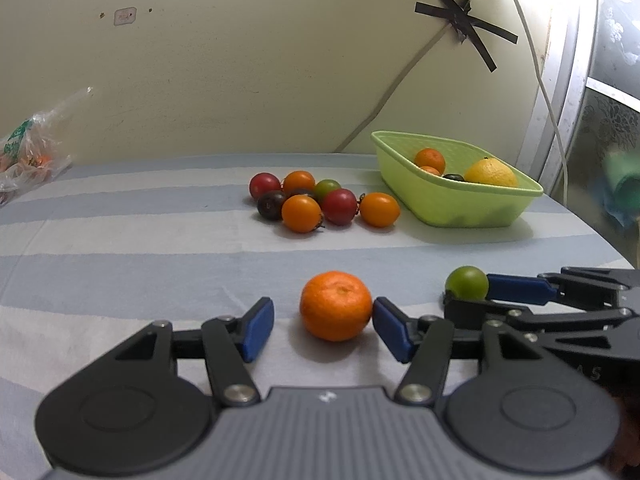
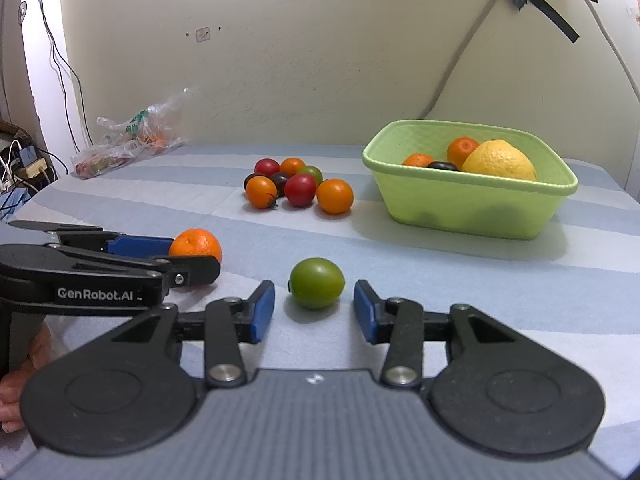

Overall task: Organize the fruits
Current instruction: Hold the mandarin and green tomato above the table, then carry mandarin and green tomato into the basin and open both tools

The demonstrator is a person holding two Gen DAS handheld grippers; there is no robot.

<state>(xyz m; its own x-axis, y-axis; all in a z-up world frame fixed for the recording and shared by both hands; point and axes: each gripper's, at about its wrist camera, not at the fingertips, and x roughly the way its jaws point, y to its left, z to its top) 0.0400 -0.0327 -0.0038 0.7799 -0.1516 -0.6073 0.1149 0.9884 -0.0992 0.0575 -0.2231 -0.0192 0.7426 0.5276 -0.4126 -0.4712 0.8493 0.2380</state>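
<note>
Left wrist view: the left gripper stands part-open around the mandarin, which sits on the striped cloth of the bench at twelve o'clock from it, straight ahead between the blue pads. The right-hand pad touches the fruit's side or nearly so; the left-hand pad stands clear, so nothing is clamped. In the right wrist view the right gripper is likewise part-open, both pads apart from the green tomato lying dead ahead at twelve o'clock between them.

Each fruit is round, with no long axis to line up on, and each lies nearest its own gripper. From either gripper the green basket sits at about one to two o'clock, well beyond, with the heap of small tomatoes at roughly twelve, just left of the basket. The right gripper looks the nearer to the basket, so its carry would probably be the shorter.
</note>
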